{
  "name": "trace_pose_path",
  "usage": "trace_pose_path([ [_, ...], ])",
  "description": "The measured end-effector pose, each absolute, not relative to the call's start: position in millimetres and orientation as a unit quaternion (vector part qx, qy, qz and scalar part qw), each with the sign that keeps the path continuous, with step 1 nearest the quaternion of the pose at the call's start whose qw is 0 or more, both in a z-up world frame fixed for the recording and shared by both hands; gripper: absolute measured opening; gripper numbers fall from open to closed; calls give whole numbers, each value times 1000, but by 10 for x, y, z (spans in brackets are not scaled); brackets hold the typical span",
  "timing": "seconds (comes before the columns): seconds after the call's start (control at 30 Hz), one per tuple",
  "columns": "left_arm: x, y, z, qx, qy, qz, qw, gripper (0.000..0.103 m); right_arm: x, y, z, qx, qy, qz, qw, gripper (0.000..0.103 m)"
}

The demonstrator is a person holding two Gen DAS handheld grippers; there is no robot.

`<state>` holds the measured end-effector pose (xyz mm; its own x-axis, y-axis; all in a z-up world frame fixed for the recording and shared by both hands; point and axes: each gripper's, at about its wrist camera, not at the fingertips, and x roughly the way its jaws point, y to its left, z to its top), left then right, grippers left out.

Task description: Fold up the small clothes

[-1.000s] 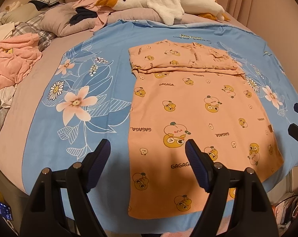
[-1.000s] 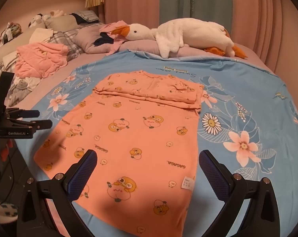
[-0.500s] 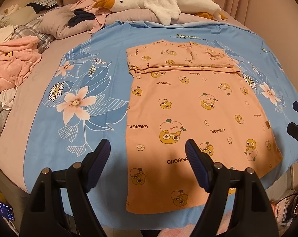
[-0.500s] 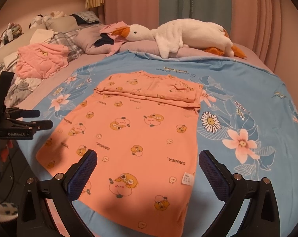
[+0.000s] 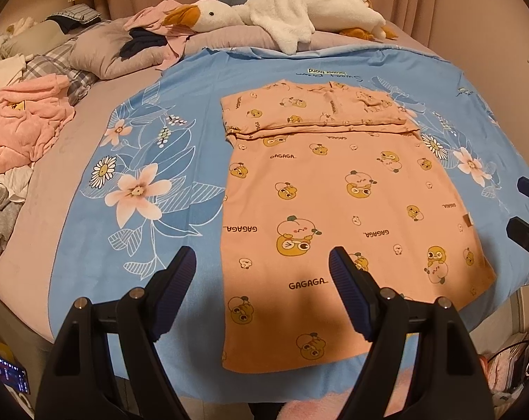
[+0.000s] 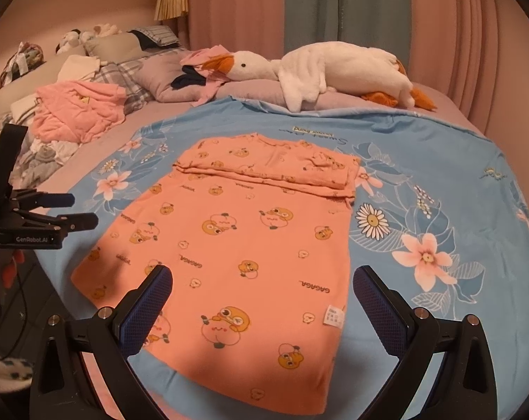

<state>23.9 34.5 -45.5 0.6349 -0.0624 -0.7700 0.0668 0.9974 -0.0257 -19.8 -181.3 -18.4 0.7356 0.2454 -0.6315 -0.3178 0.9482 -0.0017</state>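
Observation:
An orange cartoon-print garment (image 5: 341,203) lies flat on the blue floral sheet (image 5: 152,182), its far end folded over into a band (image 5: 317,115). It also shows in the right wrist view (image 6: 243,245). My left gripper (image 5: 262,276) is open and empty, above the garment's near left corner. My right gripper (image 6: 262,301) is open and empty, above the garment's near hem. The left gripper also shows at the left edge of the right wrist view (image 6: 68,210). The right gripper shows at the right edge of the left wrist view (image 5: 527,210).
A white plush goose (image 5: 282,14) lies across the far end of the bed. A pink garment pile (image 5: 22,126) and grey and white clothes (image 5: 1,206) lie at the left. Pillows (image 6: 131,66) sit at the far left. The bed's near edge (image 5: 299,399) is just below the garment.
Both grippers have drawn back and risen a little from the bed; the garment now sits farther off in both views. It lies unmoved. Both jaws stay open.

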Motion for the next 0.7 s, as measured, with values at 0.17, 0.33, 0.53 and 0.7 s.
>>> trace_pose_path([
  [0.17,243,363,-525,-3,438,-40,898,82,-189,-1825,-222,-51,340,151,927,103],
  [0.33,271,495,-794,-42,472,-52,879,82,-148,-1934,-416,-30,375,140,916,103],
  [0.53,219,705,-1094,-99,498,-64,859,81,-177,-2148,-715,-8,417,115,902,103],
  [0.7,231,799,-1222,-118,497,-63,857,76,-156,-2307,-907,9,444,96,891,103],
])
